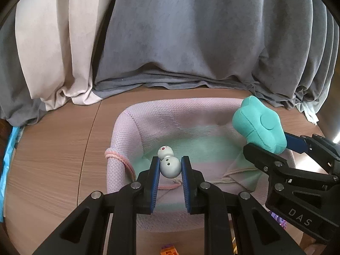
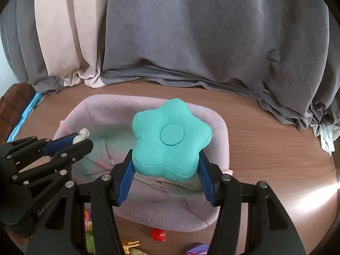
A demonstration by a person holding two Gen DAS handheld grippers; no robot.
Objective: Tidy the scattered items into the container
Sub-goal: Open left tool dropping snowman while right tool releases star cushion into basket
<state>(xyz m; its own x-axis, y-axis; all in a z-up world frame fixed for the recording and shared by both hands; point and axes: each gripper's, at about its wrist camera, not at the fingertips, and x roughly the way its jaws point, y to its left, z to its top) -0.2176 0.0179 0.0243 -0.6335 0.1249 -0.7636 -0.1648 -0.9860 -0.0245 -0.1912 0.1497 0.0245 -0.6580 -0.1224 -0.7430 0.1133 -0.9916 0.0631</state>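
A soft pink and mint fabric basket (image 1: 127, 127) (image 2: 221, 148) sits on the wooden table. My left gripper (image 1: 170, 166) is shut on a small white snowman figure (image 1: 169, 162) and holds it over the basket's near left part; the gripper also shows in the right wrist view (image 2: 81, 141). My right gripper (image 2: 166, 165) is shut on a teal flower-shaped plush cushion (image 2: 172, 140) and holds it above the basket's middle. The cushion also shows in the left wrist view (image 1: 260, 124), over the basket's right rim.
Grey and beige curtains (image 1: 180, 31) hang onto the table's far edge. Small toys lie in front of the basket: a red ball (image 2: 158, 234), coloured blocks (image 2: 88, 221), a purple piece (image 2: 197, 249) and an orange block (image 1: 169, 249). A blue strip (image 1: 8, 148) lines the left edge.
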